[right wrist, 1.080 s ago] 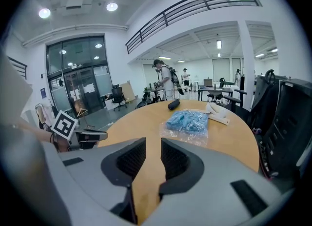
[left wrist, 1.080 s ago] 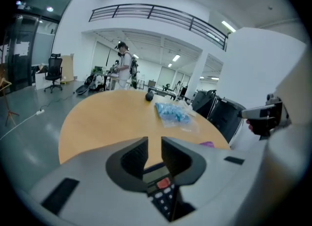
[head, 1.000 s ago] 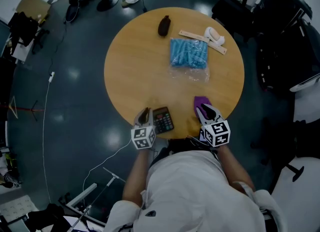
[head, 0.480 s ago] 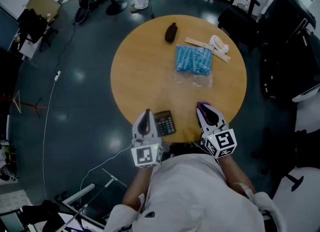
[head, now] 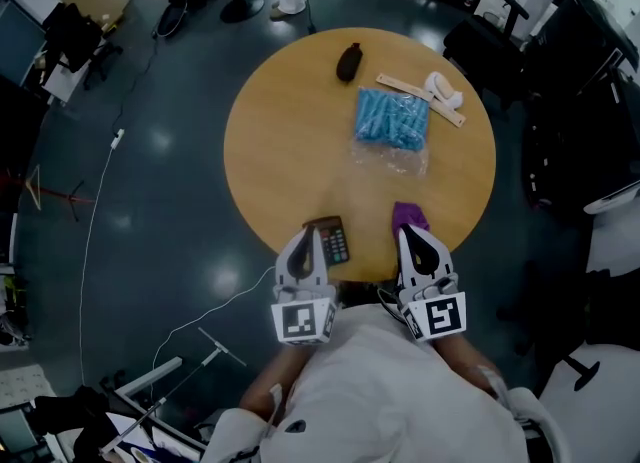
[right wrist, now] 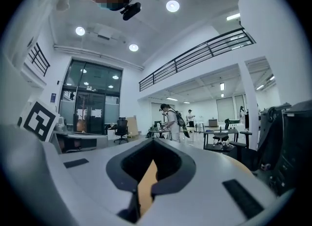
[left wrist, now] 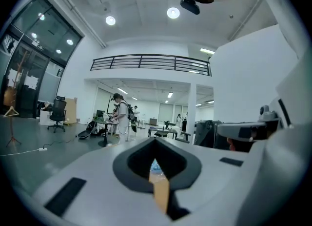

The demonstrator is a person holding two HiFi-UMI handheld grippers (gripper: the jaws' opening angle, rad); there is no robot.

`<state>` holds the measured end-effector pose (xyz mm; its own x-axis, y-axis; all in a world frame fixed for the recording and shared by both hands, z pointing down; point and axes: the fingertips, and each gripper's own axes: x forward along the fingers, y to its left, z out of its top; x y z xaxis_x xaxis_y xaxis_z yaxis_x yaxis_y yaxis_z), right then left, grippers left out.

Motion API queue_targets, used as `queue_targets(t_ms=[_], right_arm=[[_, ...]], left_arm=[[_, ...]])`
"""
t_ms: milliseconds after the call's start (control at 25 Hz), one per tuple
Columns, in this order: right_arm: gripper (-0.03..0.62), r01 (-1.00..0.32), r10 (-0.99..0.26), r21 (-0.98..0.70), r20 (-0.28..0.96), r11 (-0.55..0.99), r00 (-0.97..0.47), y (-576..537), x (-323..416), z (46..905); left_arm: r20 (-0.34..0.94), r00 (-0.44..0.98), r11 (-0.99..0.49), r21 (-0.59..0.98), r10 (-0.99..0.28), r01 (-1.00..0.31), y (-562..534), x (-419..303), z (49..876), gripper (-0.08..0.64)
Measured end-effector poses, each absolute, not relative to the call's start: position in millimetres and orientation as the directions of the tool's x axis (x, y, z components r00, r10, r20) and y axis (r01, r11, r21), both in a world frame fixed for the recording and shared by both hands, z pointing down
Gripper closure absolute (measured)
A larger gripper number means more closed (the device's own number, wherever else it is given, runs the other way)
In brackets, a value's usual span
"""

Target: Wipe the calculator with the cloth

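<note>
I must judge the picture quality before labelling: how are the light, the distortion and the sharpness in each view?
Head view: dim and bluish, lamp glare on the floor, yet the table, calculator and cloth stay clear. Left gripper view: strong fisheye with black corners, bright ceiling lamps, near shut jaws soft. Right gripper view: the same fisheye bending, the background sharp, the shut jaws blurred.

matt wood table (head: 270, 131); soft fabric cloth (head: 408, 216); glossy smooth floor (head: 160, 151)

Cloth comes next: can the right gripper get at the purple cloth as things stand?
Probably yes. The purple cloth lies uncovered near the table edge, just ahead of the right gripper, nothing between them. Its jaws have just closed empty, so they must reopen.
</note>
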<state>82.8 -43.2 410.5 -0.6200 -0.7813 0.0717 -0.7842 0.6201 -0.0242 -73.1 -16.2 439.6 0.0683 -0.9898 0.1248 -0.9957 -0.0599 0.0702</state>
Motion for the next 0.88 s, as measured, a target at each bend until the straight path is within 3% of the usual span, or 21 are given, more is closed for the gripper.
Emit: queue_targets(t_ms=[880], right_arm=[[0.577,-0.821,-0.817,-0.048,0.082,0.570,-0.572,-56,99,416]], left_arm=[[0.134,0.092,-0.082,0.078,-0.987,-0.994,-10,-61,445,0.554]])
